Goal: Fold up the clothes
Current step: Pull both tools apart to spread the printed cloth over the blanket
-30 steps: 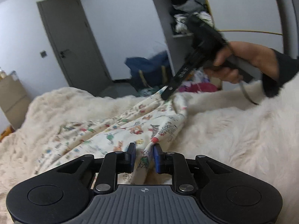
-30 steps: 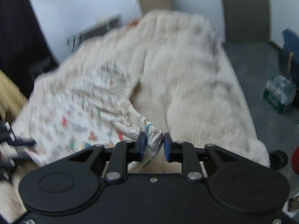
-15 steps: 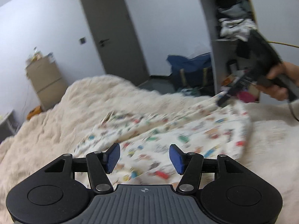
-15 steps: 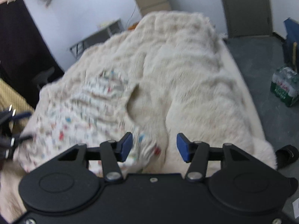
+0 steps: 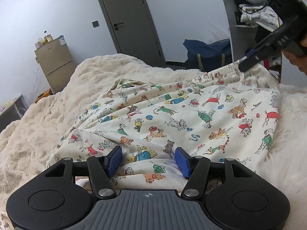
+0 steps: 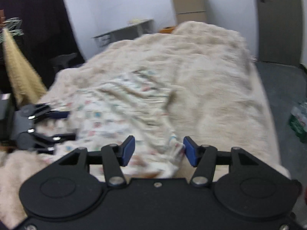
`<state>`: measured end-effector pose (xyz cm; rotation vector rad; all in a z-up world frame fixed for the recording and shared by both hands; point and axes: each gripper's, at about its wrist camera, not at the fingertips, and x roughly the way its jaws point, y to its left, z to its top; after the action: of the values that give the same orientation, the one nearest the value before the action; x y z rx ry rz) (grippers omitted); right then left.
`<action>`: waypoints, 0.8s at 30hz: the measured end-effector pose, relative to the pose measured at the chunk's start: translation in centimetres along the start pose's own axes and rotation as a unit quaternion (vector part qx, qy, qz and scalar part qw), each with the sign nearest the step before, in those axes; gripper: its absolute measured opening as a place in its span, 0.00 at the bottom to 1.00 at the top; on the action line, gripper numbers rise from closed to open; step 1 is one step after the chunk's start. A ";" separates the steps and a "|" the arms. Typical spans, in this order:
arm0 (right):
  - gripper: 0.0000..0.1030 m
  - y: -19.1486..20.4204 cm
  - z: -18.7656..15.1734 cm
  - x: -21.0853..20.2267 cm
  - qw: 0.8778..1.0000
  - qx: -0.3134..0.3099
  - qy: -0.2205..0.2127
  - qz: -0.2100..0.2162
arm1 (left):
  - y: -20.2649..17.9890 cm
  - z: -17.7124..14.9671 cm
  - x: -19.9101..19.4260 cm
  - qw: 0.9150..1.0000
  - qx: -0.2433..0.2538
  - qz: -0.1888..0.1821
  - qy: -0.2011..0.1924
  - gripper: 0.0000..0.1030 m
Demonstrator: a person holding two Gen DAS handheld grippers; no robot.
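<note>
Item: cream cotton garment printed with cartoon dogs (image 5: 191,118), elastic waistband (image 5: 220,72), lying spread on the shaggy cream bed cover (image 5: 57,115).

Left of the garment: your left gripper (image 5: 148,161), blue pads apart, jaws just opened; cloth lies between them, unpinched.

Right of the garment: your right gripper (image 6: 158,150), likewise just opened and released, a bunched edge loose between its pads.

Handling: light, limp, creases readily, likely to drag on the fleece. Take hold at the waistband corners or hem corners, pinching both layers; mid-panel grips would probably bunch it.
</note>
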<state>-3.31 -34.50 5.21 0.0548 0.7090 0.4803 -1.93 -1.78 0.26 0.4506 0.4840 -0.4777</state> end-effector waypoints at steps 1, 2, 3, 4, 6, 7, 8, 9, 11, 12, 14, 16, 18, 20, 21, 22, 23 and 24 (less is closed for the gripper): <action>0.55 0.6 -0.1 0.3 1.000 -0.016 0.007 0.004 | 0.0 0.0 0.0 1.000 -0.001 0.000 0.000 0.54; 0.55 1.2 -0.3 0.6 0.999 -0.032 0.015 0.008 | 0.0 -0.1 -0.1 1.000 -0.002 -0.001 -0.001 0.54; 0.56 2.0 -0.5 1.1 0.998 -0.054 0.029 0.007 | 0.0 -0.1 -0.2 1.000 -0.003 -0.001 -0.001 0.54; 0.57 2.4 -0.7 1.4 0.997 -0.066 0.038 0.005 | 0.0 -0.1 -0.2 1.000 -0.003 -0.001 -0.001 0.54; 0.57 2.8 -0.9 1.7 0.996 -0.081 0.046 0.001 | 0.0 -0.1 -0.2 1.000 -0.003 -0.001 -0.002 0.54; 0.57 2.7 -1.0 1.7 0.996 -0.078 0.043 0.001 | 0.0 -0.2 -0.2 1.000 -0.003 -0.001 -0.002 0.54; 0.57 2.6 -1.0 1.6 0.996 -0.076 0.040 0.001 | 0.0 -0.2 -0.2 1.000 -0.003 -0.001 -0.002 0.54; 0.57 2.3 -0.7 1.1 0.997 -0.066 0.028 0.001 | 0.0 -0.1 -0.2 1.000 -0.003 -0.001 -0.002 0.54; 0.57 1.9 -0.4 0.4 0.999 -0.053 0.007 -0.001 | 0.1 -0.1 -0.1 1.000 -0.003 -0.001 -0.002 0.55; 0.58 1.4 -0.2 -0.2 0.999 -0.037 -0.016 -0.002 | 0.0 -0.1 -0.1 1.000 -0.003 0.000 -0.002 0.55; 0.63 0.4 0.2 -0.6 0.999 -0.010 -0.040 -0.003 | 0.0 -0.2 -0.1 1.000 -0.003 0.000 -0.003 0.55; 0.64 -0.4 0.4 -0.4 0.999 0.006 -0.051 -0.015 | 0.0 -0.2 -0.1 1.000 -0.003 0.000 -0.003 0.55; 0.64 -1.2 0.5 -0.1 0.998 0.020 -0.050 -0.020 | 0.0 -0.2 -0.1 1.000 -0.002 0.000 -0.003 0.55; 0.64 -1.9 0.5 0.2 0.998 0.033 -0.048 -0.020 | 0.1 -0.2 -0.1 1.000 -0.002 0.000 -0.003 0.55; 0.64 -2.3 0.5 0.5 0.998 0.041 -0.047 -0.018 | 0.1 -0.2 -0.1 1.000 -0.002 0.000 -0.003 0.55; 0.64 -2.3 0.3 0.5 0.998 0.041 -0.047 -0.018 | 0.1 -0.2 -0.1 1.000 -0.002 0.000 -0.003 0.55; 0.64 -2.6 0.2 0.7 0.998 0.046 -0.045 -0.020 | 0.1 -0.2 -0.1 1.000 -0.002 0.000 -0.003 0.55; 0.64 -2.7 0.2 0.7 0.998 0.046 -0.045 -0.022 | 0.1 -0.2 -0.1 1.000 -0.002 0.000 -0.003 0.55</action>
<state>-1.63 -36.59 4.40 0.1463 0.6425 0.4011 -2.06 -1.59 0.18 0.4455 0.4795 -0.4780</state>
